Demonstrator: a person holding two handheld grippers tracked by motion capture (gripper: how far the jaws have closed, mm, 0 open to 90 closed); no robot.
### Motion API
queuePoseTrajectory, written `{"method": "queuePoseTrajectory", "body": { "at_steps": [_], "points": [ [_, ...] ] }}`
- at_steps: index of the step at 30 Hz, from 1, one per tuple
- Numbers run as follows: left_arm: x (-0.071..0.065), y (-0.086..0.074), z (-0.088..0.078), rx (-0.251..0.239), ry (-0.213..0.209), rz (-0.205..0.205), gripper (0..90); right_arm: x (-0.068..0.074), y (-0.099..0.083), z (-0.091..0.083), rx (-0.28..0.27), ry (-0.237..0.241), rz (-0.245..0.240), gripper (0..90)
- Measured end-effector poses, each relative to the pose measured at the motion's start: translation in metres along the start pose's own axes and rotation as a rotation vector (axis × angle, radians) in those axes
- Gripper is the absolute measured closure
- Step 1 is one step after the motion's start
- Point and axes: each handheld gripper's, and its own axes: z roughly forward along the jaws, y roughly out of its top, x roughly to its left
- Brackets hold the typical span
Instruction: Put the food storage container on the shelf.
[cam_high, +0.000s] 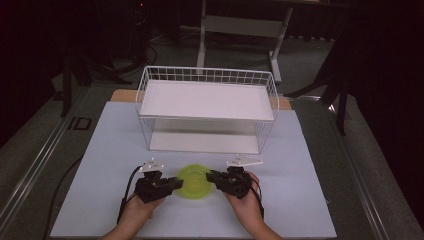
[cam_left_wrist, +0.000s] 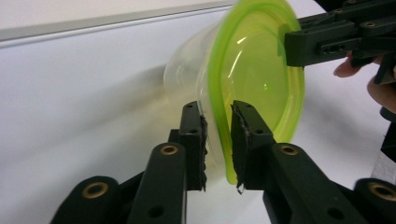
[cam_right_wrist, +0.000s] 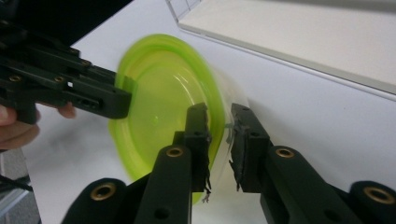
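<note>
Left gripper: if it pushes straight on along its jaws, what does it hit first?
The green bowl: the left gripper is already shut on its rim. Beyond the bowl, likely the right gripper, clamped on the opposite rim, though depth is hard to judge.

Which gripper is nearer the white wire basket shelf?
Right, slightly. Both grippers clamp the green-lidded container: the right gripper at its right rim, the left gripper opposite, both short of the wire shelf.

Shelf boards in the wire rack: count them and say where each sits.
2. The upper board lies across the wire rack near its top; the lower board rests at its base, directly beneath, on the table. The upper one hides part of the lower.
</note>
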Motion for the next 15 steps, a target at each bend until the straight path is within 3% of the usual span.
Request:
{"method": "queuePoseTrajectory", "body": {
  "at_steps": [2,4,8,11,15],
  "points": [
    [-0.001,0.000,-0.001,0.000,0.011,-0.005,80.8,0.002,-0.001,0.001,0.014,-0.011,-0.025,79.5],
    [0.000,0.000,-0.001,-0.003,0.003,-0.021,81.3,0.002,-0.001,0.001,0.017,-0.012,-0.014,79.6],
    [-0.004,0.005,-0.005,-0.033,0.017,0.014,81.3,0.002,0.002,-0.001,0.012,-0.013,-0.011,79.6],
    [-0.009,0.018,-0.014,-0.128,0.012,0.065,81.8,0.002,0.015,-0.013,-0.034,-0.012,-0.017,79.7],
    [-0.012,0.032,-0.015,-0.190,0.014,0.117,81.5,0.000,0.030,-0.024,-0.076,-0.029,-0.025,79.6]
  ]
}}
